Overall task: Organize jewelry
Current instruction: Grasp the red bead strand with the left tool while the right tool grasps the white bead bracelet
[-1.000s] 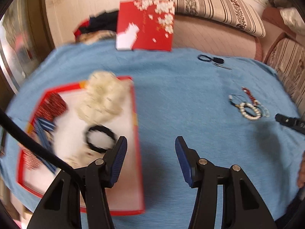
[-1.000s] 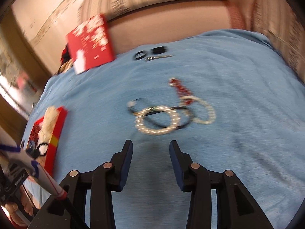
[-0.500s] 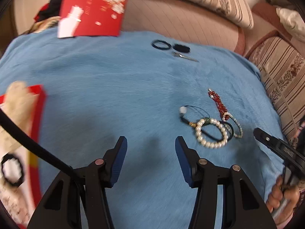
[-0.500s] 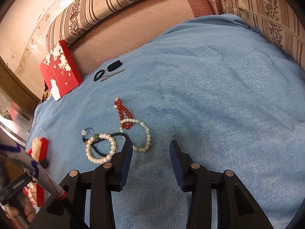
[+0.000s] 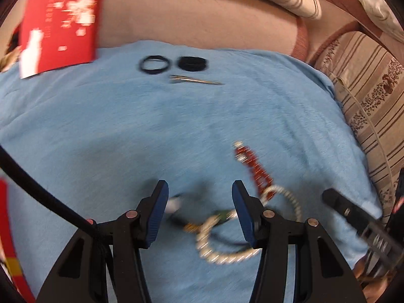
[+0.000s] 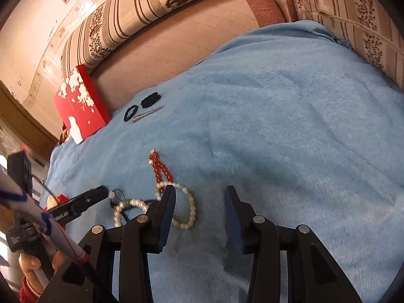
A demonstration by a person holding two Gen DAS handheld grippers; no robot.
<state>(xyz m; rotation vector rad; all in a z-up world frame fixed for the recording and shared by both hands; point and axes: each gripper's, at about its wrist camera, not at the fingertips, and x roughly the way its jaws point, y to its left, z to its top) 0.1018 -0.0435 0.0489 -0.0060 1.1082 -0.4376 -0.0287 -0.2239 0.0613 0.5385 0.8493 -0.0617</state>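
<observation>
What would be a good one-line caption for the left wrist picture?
Open left gripper over a tangle of pearl bracelet and red beads on a blue blanket.

Blue blanket [image 6: 277, 126]. Red beads [image 6: 160, 168], white pearls [image 6: 128, 205] and pale greenish beads [image 6: 188, 210] just ahead of gripper's left finger. Red box [image 6: 80, 106], white blossom print (far left). Black hair ties [image 5: 154, 65]. Cushions [image 6: 151, 7]: cream, brown stripes, floral.
</observation>
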